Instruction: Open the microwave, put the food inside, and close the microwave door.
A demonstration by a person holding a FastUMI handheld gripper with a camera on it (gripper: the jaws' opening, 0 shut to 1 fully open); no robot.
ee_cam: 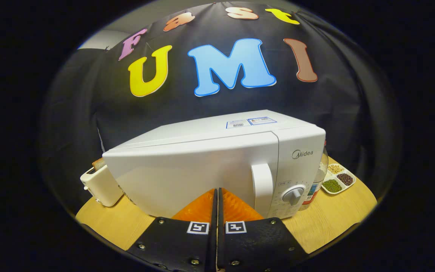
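Gripper [216, 194] (fingers together) before one closed microwave [217, 166].

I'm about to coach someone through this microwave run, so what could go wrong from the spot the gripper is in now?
1. The gripper is shut with nothing between its orange fingers, aimed at the closed door left of the handle. It must open and shift right to hook the handle, or it may just nudge the microwave.
2. The bottle and the dish of beans sit close beside the microwave; a shove could knock them.
3. The toaster crowds the other side.
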